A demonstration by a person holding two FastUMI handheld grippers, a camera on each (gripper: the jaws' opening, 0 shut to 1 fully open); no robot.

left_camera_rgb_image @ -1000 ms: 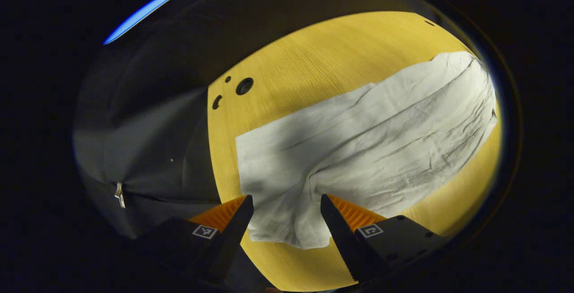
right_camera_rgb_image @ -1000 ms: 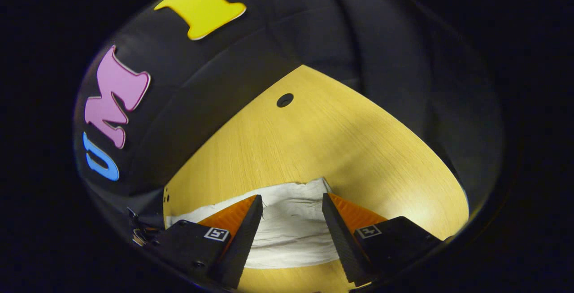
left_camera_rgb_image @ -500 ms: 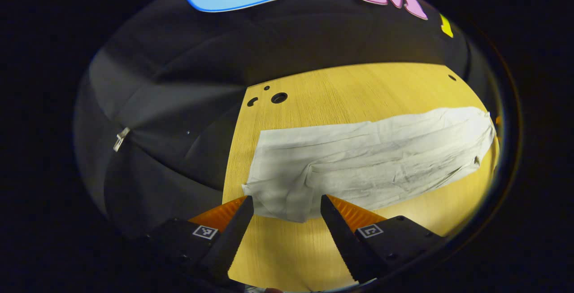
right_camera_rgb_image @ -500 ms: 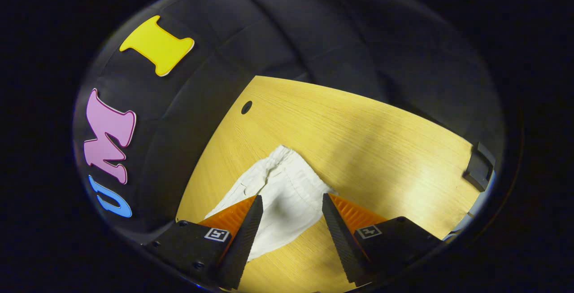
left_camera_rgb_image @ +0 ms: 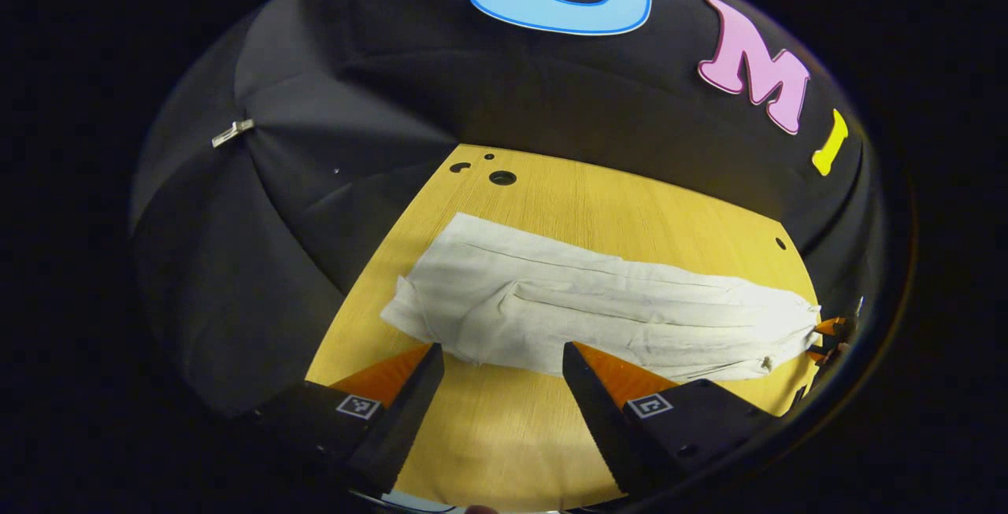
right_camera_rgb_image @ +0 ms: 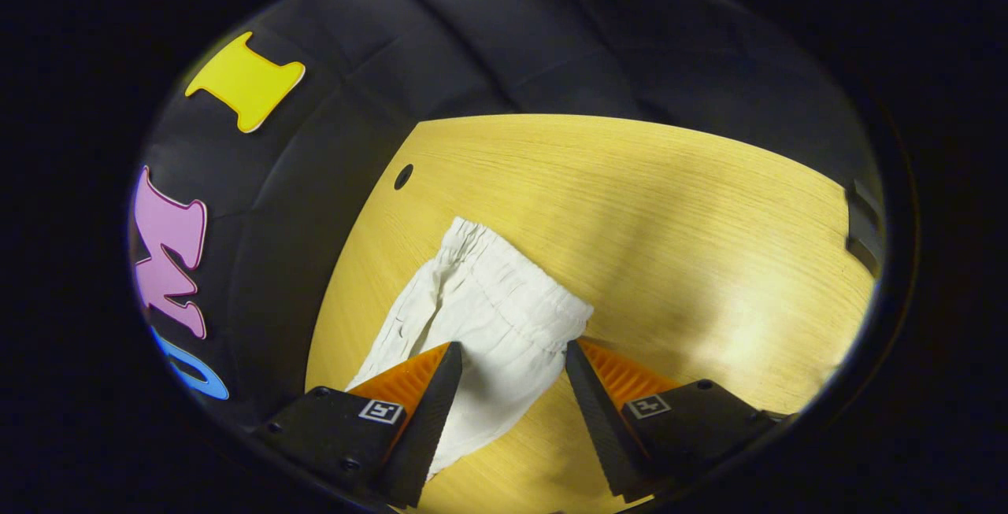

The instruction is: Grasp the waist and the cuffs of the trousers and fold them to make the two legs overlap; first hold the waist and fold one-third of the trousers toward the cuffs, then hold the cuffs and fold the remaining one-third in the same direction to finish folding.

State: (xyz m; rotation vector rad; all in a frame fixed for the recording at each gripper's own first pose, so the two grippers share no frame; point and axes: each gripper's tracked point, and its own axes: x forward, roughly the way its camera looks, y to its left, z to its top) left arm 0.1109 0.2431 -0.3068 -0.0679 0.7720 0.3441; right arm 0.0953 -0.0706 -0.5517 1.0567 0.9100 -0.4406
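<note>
White trousers [left_camera_rgb_image: 598, 313] lie flat across the yellow wooden table [left_camera_rgb_image: 598, 207], legs overlapped, cuffs to the left and waist to the right in the left gripper view. My left gripper [left_camera_rgb_image: 502, 356] hovers open at their near edge by the cuff end, holding nothing. At the far right of that view a bit of the other gripper [left_camera_rgb_image: 831, 333] shows by the waist. In the right gripper view the gathered elastic waist [right_camera_rgb_image: 512, 293] lies just ahead, and cloth of the trousers [right_camera_rgb_image: 488, 388] runs on below my open right gripper [right_camera_rgb_image: 508, 356].
Cable holes [left_camera_rgb_image: 502, 178] sit at the table's far left corner and one hole [right_camera_rgb_image: 403, 176] beyond the waist. A dark object [right_camera_rgb_image: 862, 223] stands at the table's right edge. The black cloth wall, with a metal clip [left_camera_rgb_image: 232, 132], closes the table's far sides.
Both grippers have drawn back from the trousers and tilted up, staying open. The trousers now lie farther ahead of the left gripper. The right gripper has swung round to face the waistband.
</note>
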